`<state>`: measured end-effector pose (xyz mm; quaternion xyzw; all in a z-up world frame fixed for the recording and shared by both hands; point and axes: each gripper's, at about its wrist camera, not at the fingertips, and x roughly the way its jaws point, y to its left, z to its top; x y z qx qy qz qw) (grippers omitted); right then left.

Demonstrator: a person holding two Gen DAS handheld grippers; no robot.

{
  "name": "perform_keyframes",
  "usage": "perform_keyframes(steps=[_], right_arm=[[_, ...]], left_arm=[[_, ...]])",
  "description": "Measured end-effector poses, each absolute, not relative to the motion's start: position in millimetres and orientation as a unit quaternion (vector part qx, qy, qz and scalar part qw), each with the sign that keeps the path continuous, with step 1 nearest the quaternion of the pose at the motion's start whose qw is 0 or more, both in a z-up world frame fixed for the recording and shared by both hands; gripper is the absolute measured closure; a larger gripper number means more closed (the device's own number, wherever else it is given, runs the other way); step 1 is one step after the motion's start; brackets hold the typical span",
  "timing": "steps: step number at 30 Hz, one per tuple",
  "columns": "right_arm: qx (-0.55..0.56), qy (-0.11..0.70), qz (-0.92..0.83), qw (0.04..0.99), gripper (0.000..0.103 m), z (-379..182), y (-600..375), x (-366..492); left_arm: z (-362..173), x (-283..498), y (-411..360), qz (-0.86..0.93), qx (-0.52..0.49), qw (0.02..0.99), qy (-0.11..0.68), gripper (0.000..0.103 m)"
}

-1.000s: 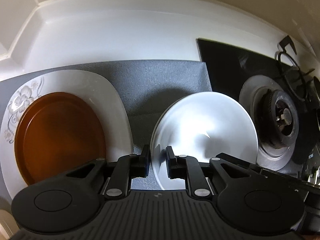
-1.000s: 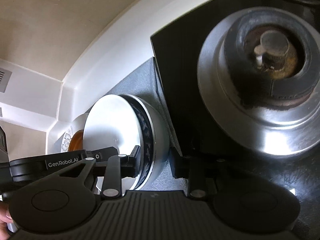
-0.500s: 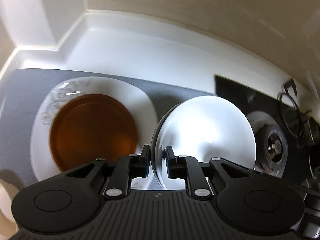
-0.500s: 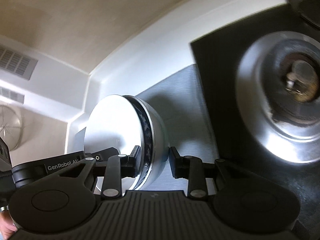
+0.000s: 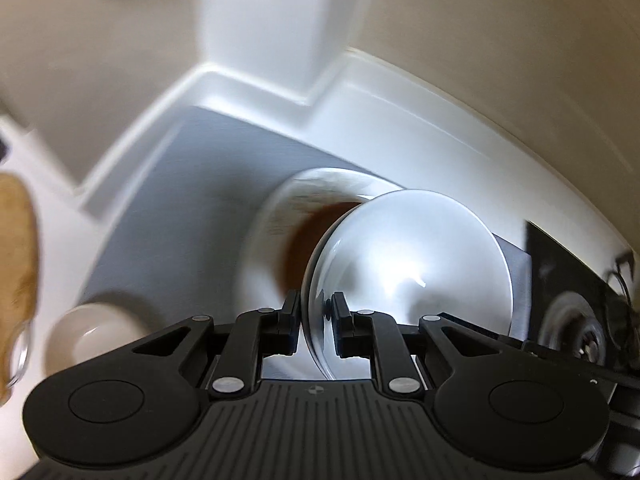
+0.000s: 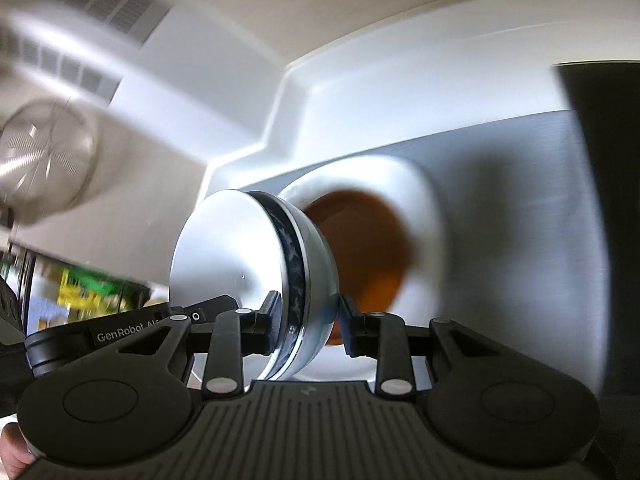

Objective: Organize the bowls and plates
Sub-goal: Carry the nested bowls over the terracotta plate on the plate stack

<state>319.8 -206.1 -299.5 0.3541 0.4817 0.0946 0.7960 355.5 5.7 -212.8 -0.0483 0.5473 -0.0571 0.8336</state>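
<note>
A white bowl (image 5: 408, 264) with a blue patterned band (image 6: 296, 276) is held in the air by both grippers. My left gripper (image 5: 316, 320) is shut on its rim. My right gripper (image 6: 308, 316) is shut on the opposite side of the rim. Below and behind it, a brown plate (image 6: 372, 248) lies on a white flowered plate (image 6: 420, 196) on the grey mat (image 5: 172, 216). In the left wrist view the bowl hides most of the brown plate (image 5: 308, 232).
A small cream bowl (image 5: 92, 340) stands at the mat's near left. A black stove (image 5: 576, 300) with a burner lies to the right. White counter edge and wall (image 5: 260, 28) run behind the mat. A round clear lid (image 6: 44, 164) shows at the upper left.
Both grippers have carried the bowl left, away from the stove, to above the stacked plates. The views are blurred by the motion.
</note>
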Motion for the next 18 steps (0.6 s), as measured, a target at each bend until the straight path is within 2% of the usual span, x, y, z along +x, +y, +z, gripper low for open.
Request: perform_keyframes(steps=[6, 18], right_arm=[[0.316, 0.501, 0.151, 0.791, 0.069, -286.1, -134.5, 334.9], [0.265, 0.549, 0.236, 0.757, 0.069, -305.2, -16.1, 338.3]], left_arm=[[-207.6, 341.2, 73.4, 0.006, -0.078, 0.835, 0.545, 0.086], [-221.4, 311.8, 198.2, 0.099, -0.147, 0.8, 0.573, 0.086]])
